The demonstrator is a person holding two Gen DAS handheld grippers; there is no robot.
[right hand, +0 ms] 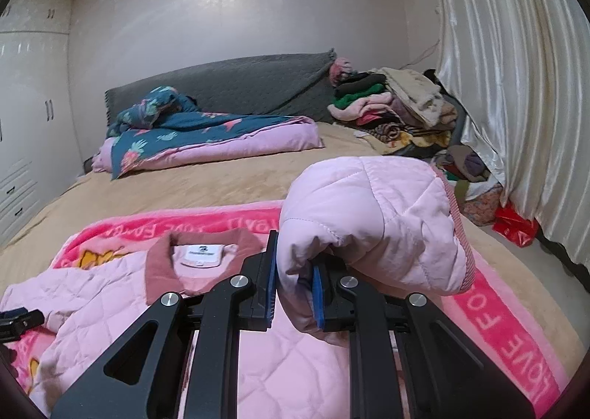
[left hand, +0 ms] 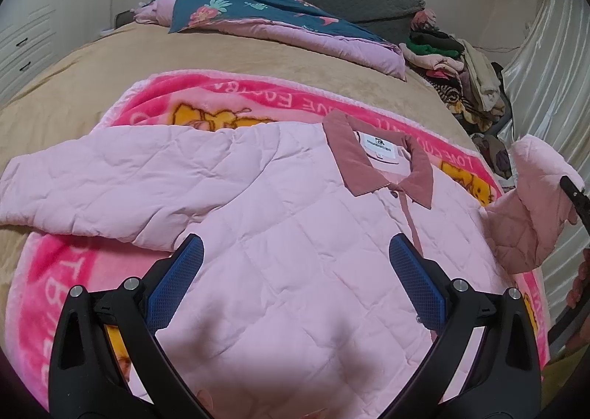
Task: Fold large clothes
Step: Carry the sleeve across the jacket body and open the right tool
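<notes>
Pink quilted fabric fills both views: a padded jacket [left hand: 280,220] lies spread, front up, on a bright pink fleece blanket [left hand: 228,98] printed with yellow cartoon figures and white lettering. Its darker rose collar [left hand: 387,157] and white neck label [left hand: 378,146] point toward the headboard. Beyond the blanket, a folded teal floral quilt [right hand: 206,131] with a lilac underside rests near the grey headboard cover [right hand: 239,83], well apart from the jacket. A heap of mixed clothes [right hand: 391,105] is piled at the bed's far corner beside a shiny pale curtain [right hand: 497,69]; a red bag [right hand: 516,229] sits on the floor below it. Nothing lies on the jacket's body.

The bed is covered by a tan sheet [left hand: 92,76], with white wardrobe doors [right hand: 29,105] along one wall.

The left gripper [left hand: 295,253] hangs above the jacket's chest, angled downward, its blue pads spread wide with nothing between them. The right gripper [right hand: 293,286] is clamped on the jacket's sleeve [right hand: 368,220], whose cuff end is raised off the blanket and bunched over the fingers, beside the collar.
</notes>
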